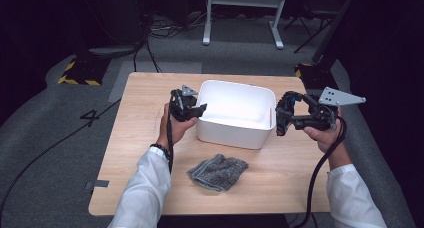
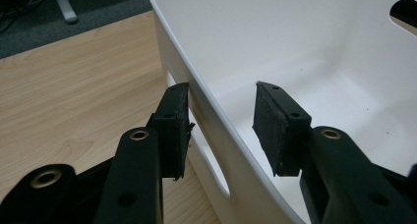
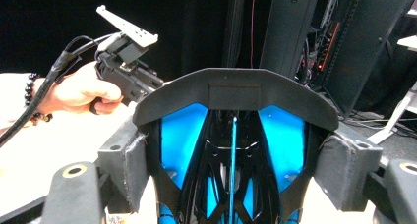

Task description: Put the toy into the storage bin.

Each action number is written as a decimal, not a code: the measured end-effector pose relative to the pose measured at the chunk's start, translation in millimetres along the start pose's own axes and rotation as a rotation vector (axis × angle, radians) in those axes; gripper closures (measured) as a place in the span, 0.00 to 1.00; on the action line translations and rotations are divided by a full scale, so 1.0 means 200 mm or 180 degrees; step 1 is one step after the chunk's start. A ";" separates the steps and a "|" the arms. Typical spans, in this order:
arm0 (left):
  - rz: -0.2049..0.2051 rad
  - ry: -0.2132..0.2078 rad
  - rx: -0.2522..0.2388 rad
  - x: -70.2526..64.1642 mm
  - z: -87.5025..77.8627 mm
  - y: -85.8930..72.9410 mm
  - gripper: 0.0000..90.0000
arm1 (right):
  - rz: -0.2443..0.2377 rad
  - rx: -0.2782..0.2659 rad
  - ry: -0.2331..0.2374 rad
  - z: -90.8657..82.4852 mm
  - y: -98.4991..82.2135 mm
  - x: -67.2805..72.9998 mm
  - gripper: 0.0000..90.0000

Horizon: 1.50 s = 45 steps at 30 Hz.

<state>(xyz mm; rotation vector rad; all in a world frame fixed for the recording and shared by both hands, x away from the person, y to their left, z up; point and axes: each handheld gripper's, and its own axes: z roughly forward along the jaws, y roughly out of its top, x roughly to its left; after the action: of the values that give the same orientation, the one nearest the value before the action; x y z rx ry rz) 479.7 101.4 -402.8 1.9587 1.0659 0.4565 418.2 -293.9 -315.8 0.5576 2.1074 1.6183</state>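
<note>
Now, white bin (image 1: pixel 235 113) sits mid-table (image 1: pixel 140 153). Left gripper (image 1: pixel 192 109) straddles bin's left wall, fingers (image 2: pixel 173 130) not yet clamped. Right gripper (image 1: pixel 279 120) at bin's right end, fingers gripping a black-and-blue object (image 3: pixel 231 150).

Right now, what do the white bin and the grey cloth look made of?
White bin: likely moulded plastic, smooth with a slight sheen, rounded rim, cut-out handle slots. Grey cloth: soft textile, probably terry or microfibre; nubby matte surface, lying crumpled on the table.
</note>
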 end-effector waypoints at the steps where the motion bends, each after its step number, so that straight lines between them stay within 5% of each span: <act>1: -0.0029 0.0018 -0.0008 -0.01 0.00 -0.01 0.66 | -0.0003 -0.0006 -0.0012 0.00 0.00 0.00 0.28; 10: -0.0172 0.0038 -0.0057 -0.08 -0.07 -0.08 0.62 | -0.0023 -0.0048 0.0006 0.00 0.03 0.00 0.28; 22: -0.0188 0.0023 0.0058 -0.19 -0.16 -0.14 0.62 | -0.0070 -0.0081 0.0050 0.02 0.07 0.02 0.28; 25: -0.0133 -0.0010 0.0071 -0.22 -0.17 -0.15 0.60 | -0.0076 -0.0106 0.0076 0.03 0.09 0.03 0.28; 33: 0.0000 -0.0205 -0.0207 -0.22 -0.24 -0.16 0.27 | -0.0139 -0.0073 0.0117 0.10 0.12 0.05 0.28; 45: 0.0406 -0.0236 -0.0333 -0.15 -0.43 -0.21 0.18 | -0.0168 0.0007 0.0154 0.18 0.13 0.06 0.28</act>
<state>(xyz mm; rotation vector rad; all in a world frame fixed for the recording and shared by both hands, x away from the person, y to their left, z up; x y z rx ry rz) 386.3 130.6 -384.3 1.9422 0.8571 0.4950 430.3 -252.9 -299.3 0.4638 2.1405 1.6158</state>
